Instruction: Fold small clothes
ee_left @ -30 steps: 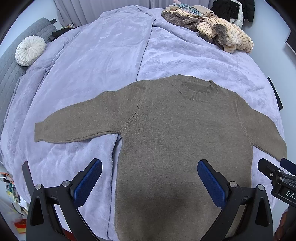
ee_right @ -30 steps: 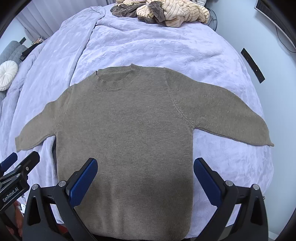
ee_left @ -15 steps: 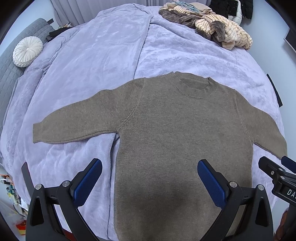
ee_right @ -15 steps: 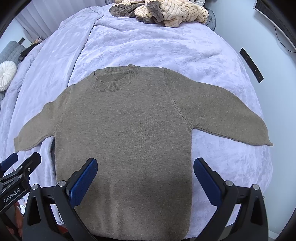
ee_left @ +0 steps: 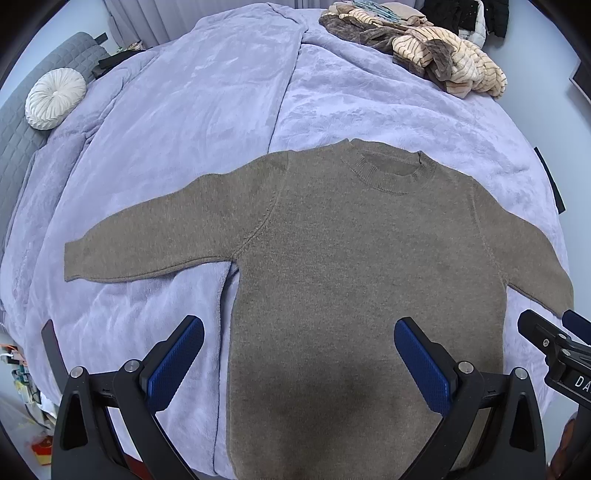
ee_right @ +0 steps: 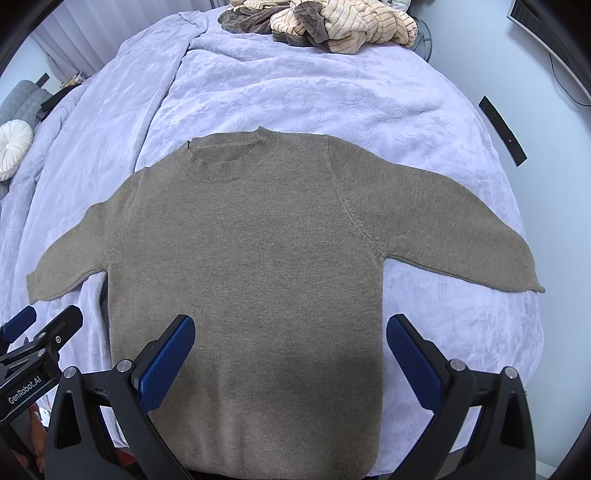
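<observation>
An olive-brown knit sweater (ee_left: 351, 266) lies flat, face up, on a lavender bed cover (ee_left: 207, 110), both sleeves spread out, collar at the far side. It also shows in the right wrist view (ee_right: 251, 258). My left gripper (ee_left: 299, 354) is open and empty, above the sweater's lower left part. My right gripper (ee_right: 291, 350) is open and empty, above the lower right part near the hem. Each gripper's tip shows at the edge of the other's view.
A heap of cream and brown striped clothes (ee_left: 436, 62) lies at the bed's far right; it also shows in the right wrist view (ee_right: 332, 26). A round white cushion (ee_left: 55, 98) rests on a grey couch at the left. A white wall is at the right.
Both views have shifted slightly; the sweater sits a little farther up in each frame. Both grippers stay open, and the sweater lies unchanged.
</observation>
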Tool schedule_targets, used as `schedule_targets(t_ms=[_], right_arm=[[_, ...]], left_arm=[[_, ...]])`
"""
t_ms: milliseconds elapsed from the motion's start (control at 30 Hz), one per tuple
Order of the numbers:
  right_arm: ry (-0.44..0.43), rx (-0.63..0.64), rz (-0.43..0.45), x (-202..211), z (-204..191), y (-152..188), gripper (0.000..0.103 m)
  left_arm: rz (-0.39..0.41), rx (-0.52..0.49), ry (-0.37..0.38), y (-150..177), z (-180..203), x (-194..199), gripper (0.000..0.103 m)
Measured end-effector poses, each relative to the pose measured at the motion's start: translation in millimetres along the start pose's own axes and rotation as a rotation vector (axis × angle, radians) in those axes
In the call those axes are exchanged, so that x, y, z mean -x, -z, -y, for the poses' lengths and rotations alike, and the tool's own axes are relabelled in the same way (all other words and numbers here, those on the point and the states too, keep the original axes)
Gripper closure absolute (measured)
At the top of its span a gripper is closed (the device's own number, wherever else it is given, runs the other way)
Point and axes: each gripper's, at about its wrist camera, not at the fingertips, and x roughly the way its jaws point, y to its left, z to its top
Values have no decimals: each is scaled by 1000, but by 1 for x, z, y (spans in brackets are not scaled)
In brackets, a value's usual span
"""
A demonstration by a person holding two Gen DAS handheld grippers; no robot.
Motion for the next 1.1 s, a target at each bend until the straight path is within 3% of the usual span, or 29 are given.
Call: schedule_targets(t_ms=[200,867,1100], right_arm=[[1,-1,-32,-3,2,0,0],[12,-2,-73,-8,6,-3,0],[-7,6,-75,-25,-3,-11,0]], left_arm=[[-28,0,8,0,0,-2,0],[0,-17,25,-4,1,-7,0],[-43,-20,4,-11,-7,-25,0]])
